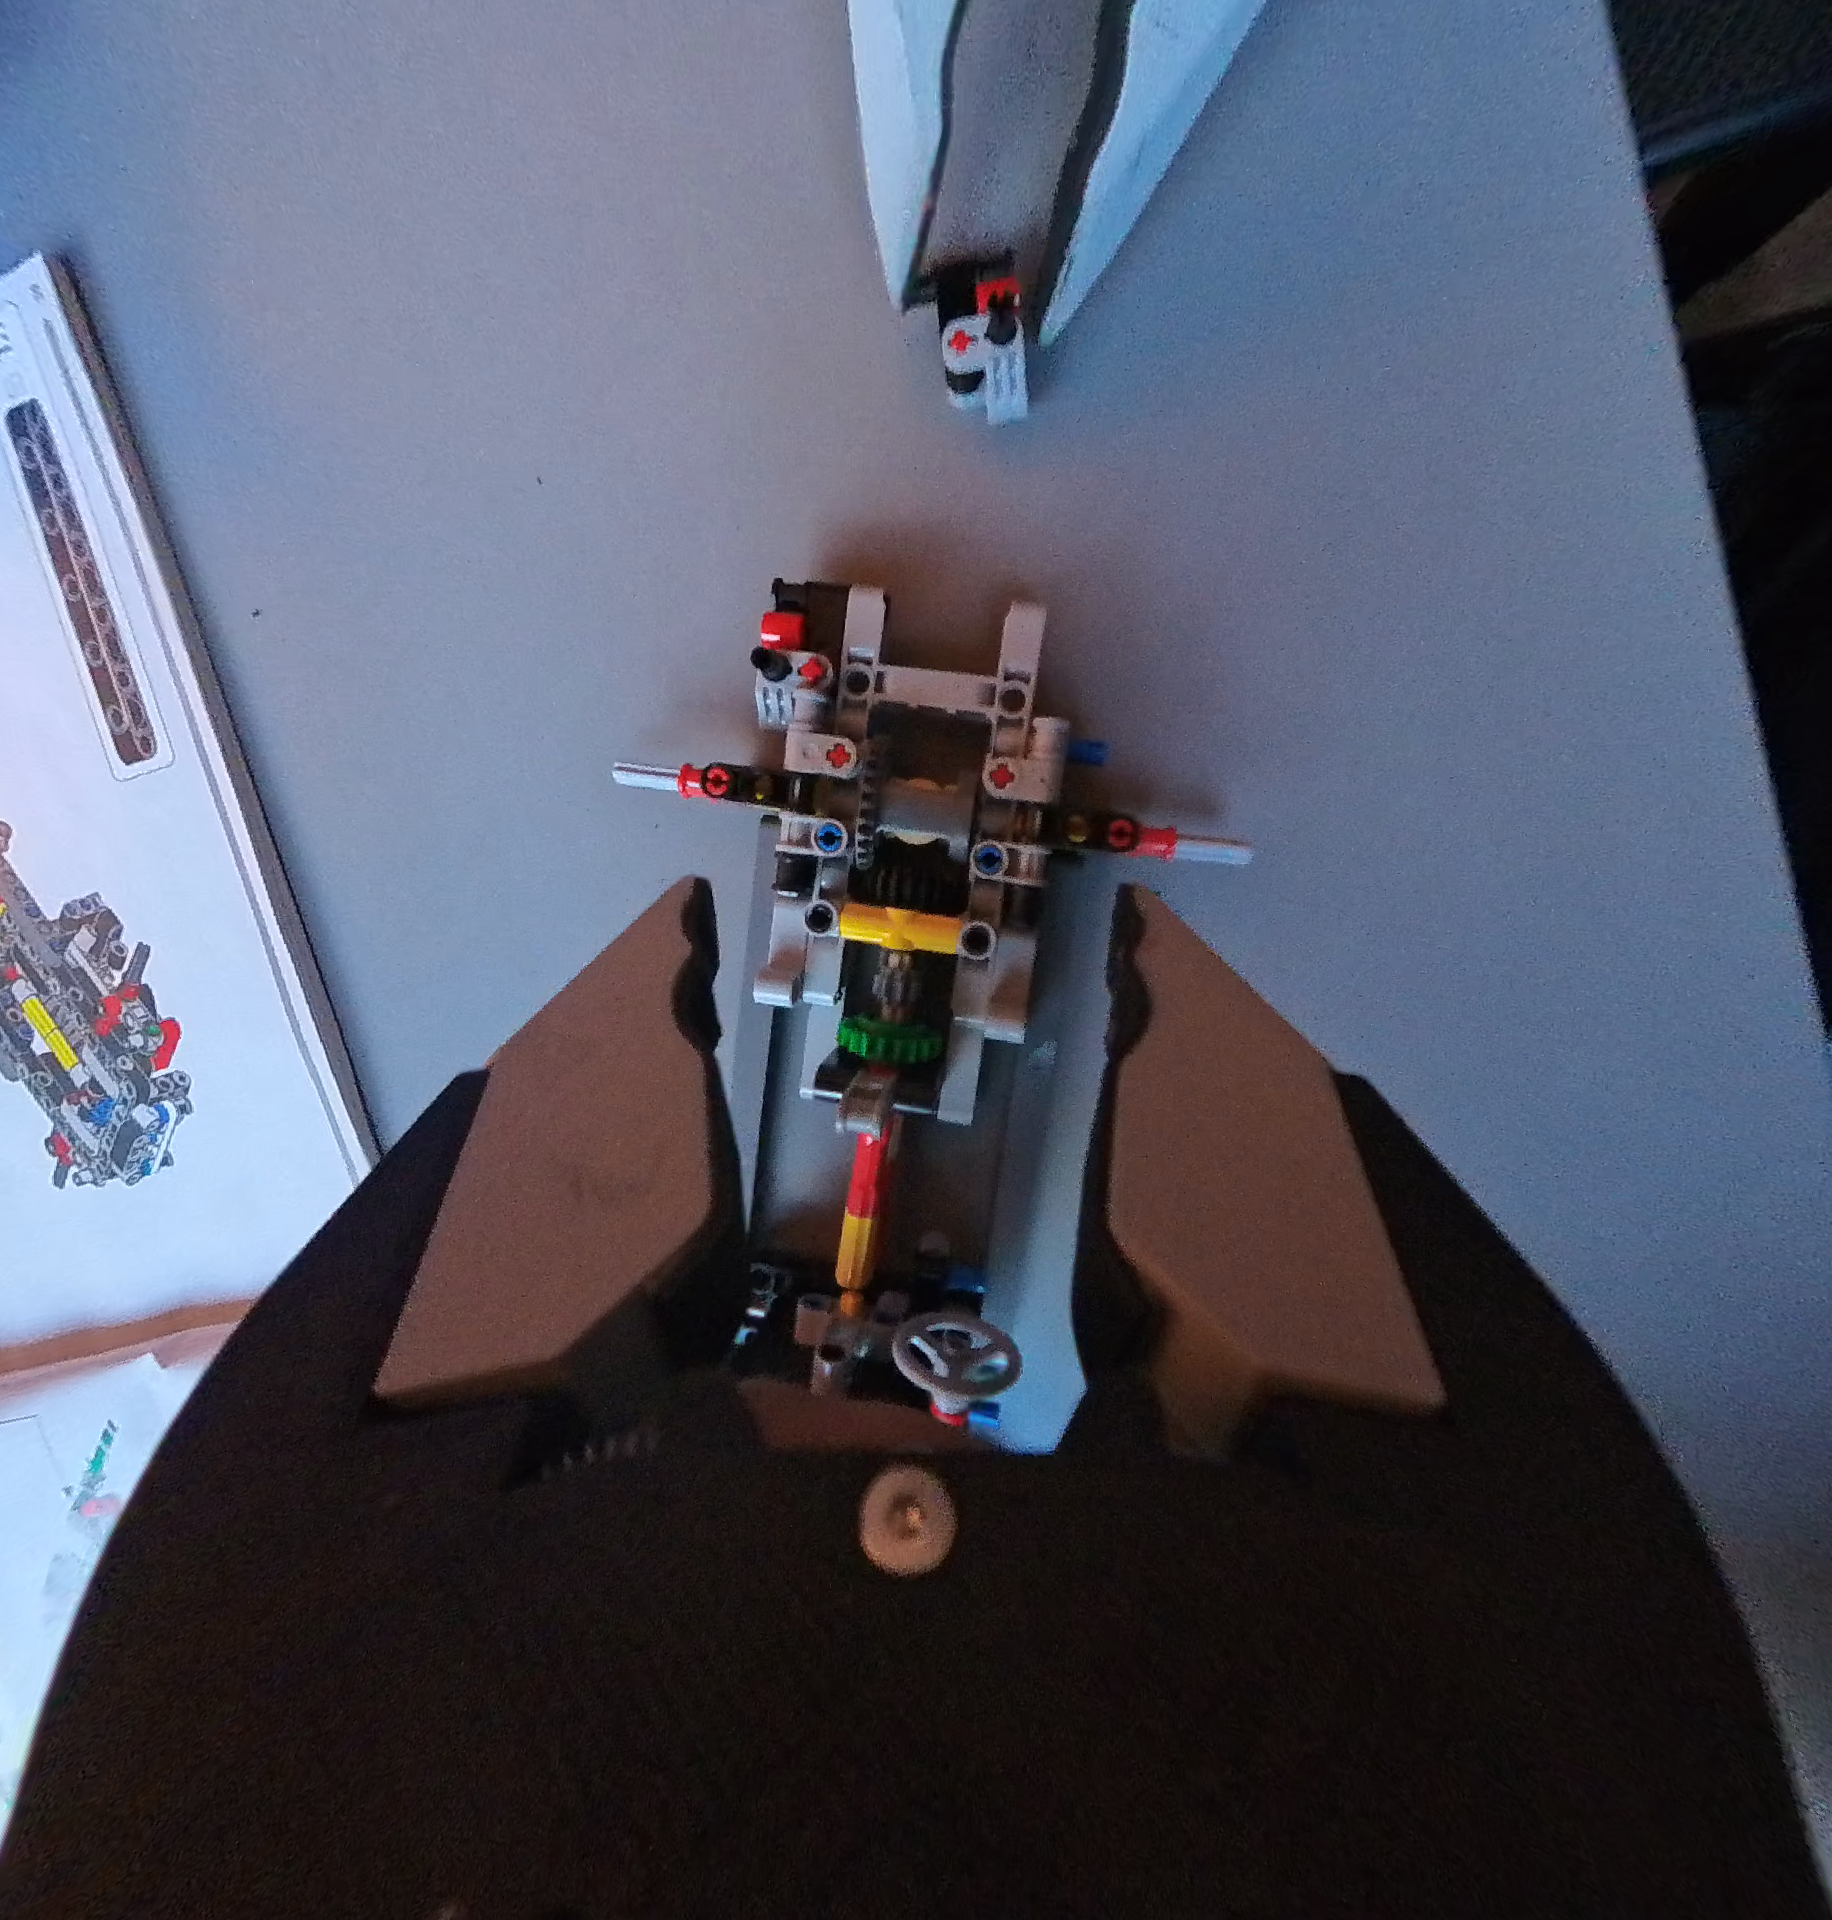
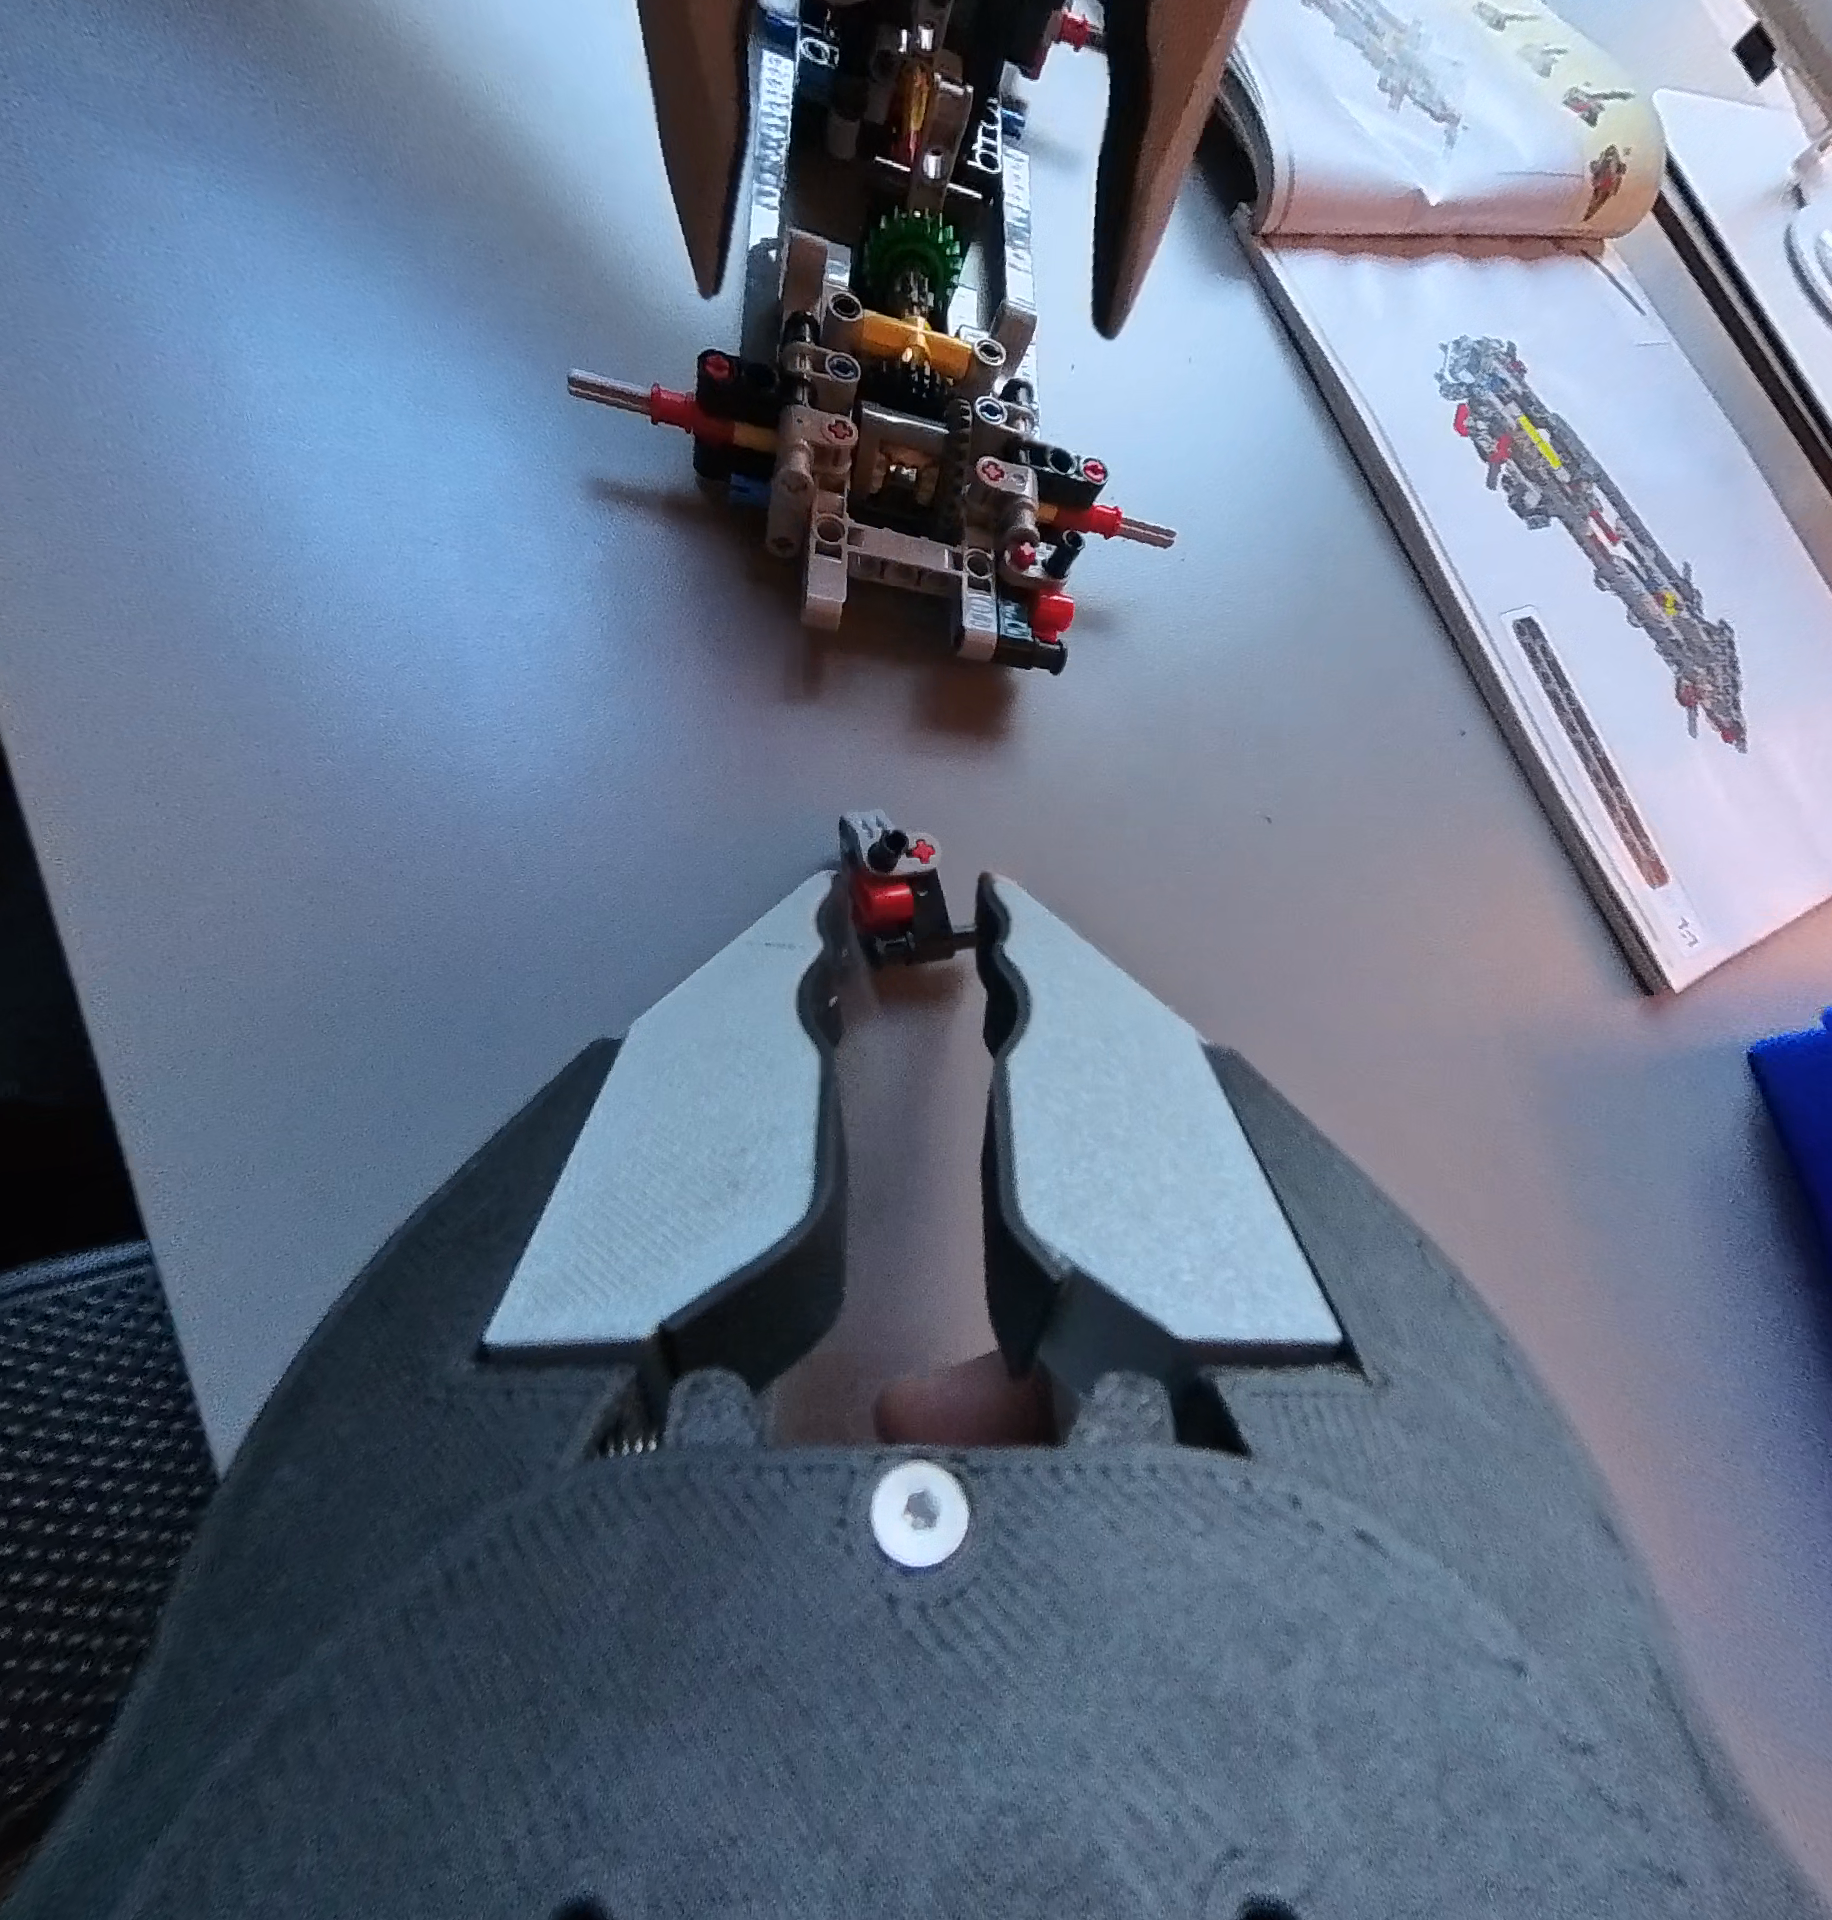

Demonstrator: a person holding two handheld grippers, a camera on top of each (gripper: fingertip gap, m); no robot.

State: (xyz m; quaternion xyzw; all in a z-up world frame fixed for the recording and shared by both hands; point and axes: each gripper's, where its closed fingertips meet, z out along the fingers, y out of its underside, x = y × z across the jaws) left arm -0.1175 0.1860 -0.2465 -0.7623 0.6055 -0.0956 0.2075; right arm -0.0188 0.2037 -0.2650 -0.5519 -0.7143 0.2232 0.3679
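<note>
— Where do the left tongs (image 1: 912,935) stand?
— Wide apart, straddling the brick-built chassis (image 1: 907,831) on the grey table (image 1: 424,468), pads clear of it.
— And the right tongs (image 2: 901,925)?
— Narrowed on a small grey, red and black brick piece (image 2: 896,894), near the open instruction booklet (image 2: 1577,540)

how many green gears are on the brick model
1. The green gear sits on the model's centre line, between the yellow piece and the red-and-yellow shaft. More may be hidden inside.
</note>
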